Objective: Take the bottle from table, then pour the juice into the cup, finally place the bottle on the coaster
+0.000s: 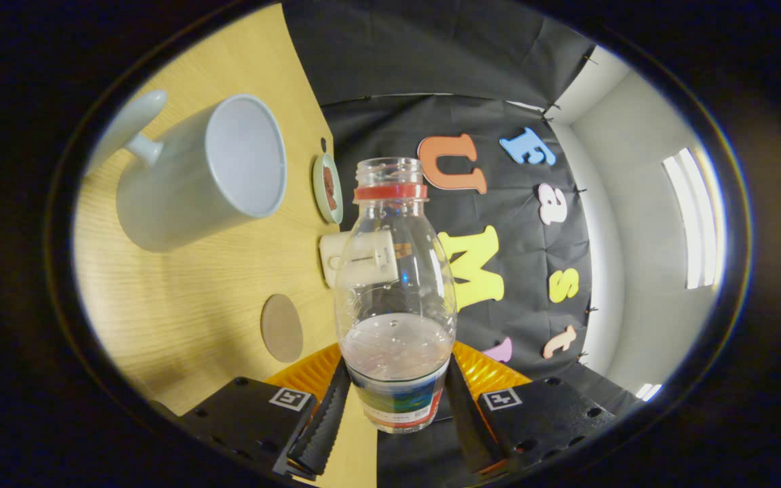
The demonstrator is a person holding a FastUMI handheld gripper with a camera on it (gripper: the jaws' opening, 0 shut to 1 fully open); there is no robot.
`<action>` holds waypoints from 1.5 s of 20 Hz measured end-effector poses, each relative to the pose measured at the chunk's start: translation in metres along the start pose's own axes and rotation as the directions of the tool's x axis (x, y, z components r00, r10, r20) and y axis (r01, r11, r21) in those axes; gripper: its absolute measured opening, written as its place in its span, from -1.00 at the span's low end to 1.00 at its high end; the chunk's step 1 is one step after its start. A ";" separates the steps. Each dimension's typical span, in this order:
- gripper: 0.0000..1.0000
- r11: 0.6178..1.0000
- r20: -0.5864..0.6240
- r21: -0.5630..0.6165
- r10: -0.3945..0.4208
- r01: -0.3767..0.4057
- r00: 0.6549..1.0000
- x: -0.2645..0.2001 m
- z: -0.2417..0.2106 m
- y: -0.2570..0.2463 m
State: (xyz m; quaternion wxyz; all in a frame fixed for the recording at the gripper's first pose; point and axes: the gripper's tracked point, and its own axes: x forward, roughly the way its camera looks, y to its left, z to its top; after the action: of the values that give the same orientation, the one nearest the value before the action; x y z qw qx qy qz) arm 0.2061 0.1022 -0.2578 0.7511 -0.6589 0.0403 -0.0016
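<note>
Gripper view, whole scene appears rolled: wooden tabletop (180,305) fills the left side, booth wall w/ black cloth on the right, pale room wall and a bright window strip further right. Surroundings first. Pale grey cup (201,173) sits on the table to the left of the bottle neck, open mouth facing toward the bottle, handle pointing away to the far left; inside looks empty as far as visible. Beyond cup, near table edge by the cloth: small pale green dish (327,188) w/ something reddish-brown in it, seen edge-on. Just below that, a small white block-like object (356,257), partly seen through the clear bottle, can't tell what it is. Round brown coaster (282,328) lies flat on the table, left of the bottle's lower body, apart from cup. Nothing sits between bottle mouth and cup rim. Task item vs jaws: clear plastic bottle (396,298), cap off, red ring at neck, label band at base, a little cloudy liquid pooled in lower part. Bottle stands along the finger axis, base nearest the camera, neck pointing away. Gripper (396,407) has both fingers pressed against opposite sides of the bottle's base at label height, jaws part-closed to bottle width, firm hold. Bottle appears lifted off table, not touching cup or coaster.
</note>
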 end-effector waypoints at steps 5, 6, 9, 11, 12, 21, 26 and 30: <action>0.53 0.997 0.006 -0.076 0.000 0.000 1.000 0.003 0.000 -0.005; 0.53 0.995 0.010 -0.098 0.000 0.001 1.000 0.002 0.000 -0.006; 0.54 0.988 0.021 -0.155 -0.006 0.009 1.000 0.004 0.001 -0.011; 0.54 0.983 0.032 -0.184 -0.008 0.013 0.999 0.003 0.002 -0.015; 0.54 0.980 0.038 -0.196 -0.009 0.016 0.999 0.001 0.002 -0.016; 0.53 0.952 0.072 -0.301 -0.029 0.049 0.997 0.003 0.014 -0.038; 0.53 0.947 0.083 -0.316 -0.031 0.056 0.996 0.002 0.017 -0.045; 0.53 0.941 0.085 -0.334 -0.024 0.051 0.996 0.003 0.016 -0.045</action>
State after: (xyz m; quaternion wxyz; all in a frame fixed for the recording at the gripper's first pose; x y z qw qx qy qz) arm 0.2123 0.1123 -0.2109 0.6285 -0.7776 -0.0027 0.0175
